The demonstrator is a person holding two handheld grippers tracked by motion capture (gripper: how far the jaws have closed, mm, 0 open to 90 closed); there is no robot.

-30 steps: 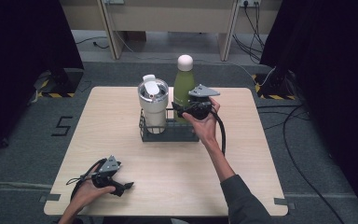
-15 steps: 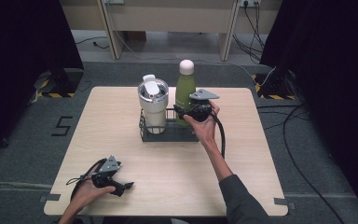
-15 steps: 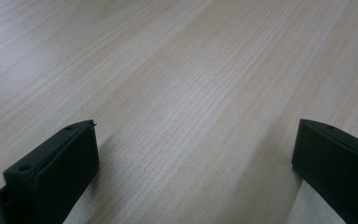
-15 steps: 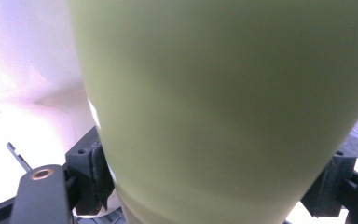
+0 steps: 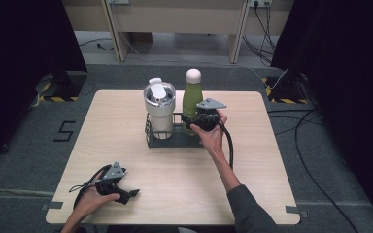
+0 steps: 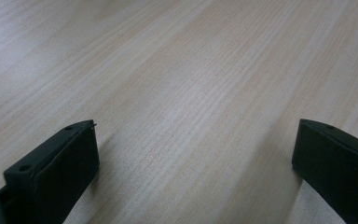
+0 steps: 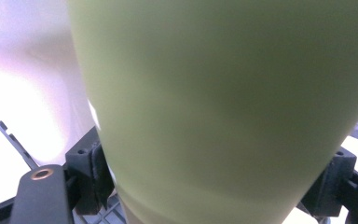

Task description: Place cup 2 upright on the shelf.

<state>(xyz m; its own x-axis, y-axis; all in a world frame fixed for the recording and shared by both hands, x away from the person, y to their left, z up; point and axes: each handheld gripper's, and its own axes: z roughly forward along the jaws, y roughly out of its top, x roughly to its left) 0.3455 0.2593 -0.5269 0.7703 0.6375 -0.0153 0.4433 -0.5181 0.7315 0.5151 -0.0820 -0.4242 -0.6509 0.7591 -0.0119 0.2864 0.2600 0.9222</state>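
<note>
The right gripper [image 5: 196,124] has its two black jaws clamped on the lower body of the green bottle [image 5: 192,99], one pad at each side of it in the right gripper view. The bottle stands upright in the right compartment of the black wire rack [image 5: 151,137], just beside the white lidded tumbler [image 5: 159,109] in the left compartment. The left gripper [image 5: 126,194] rests on the wooden table [image 5: 272,160] near its front left corner, jaws wide apart over bare wood.
</note>
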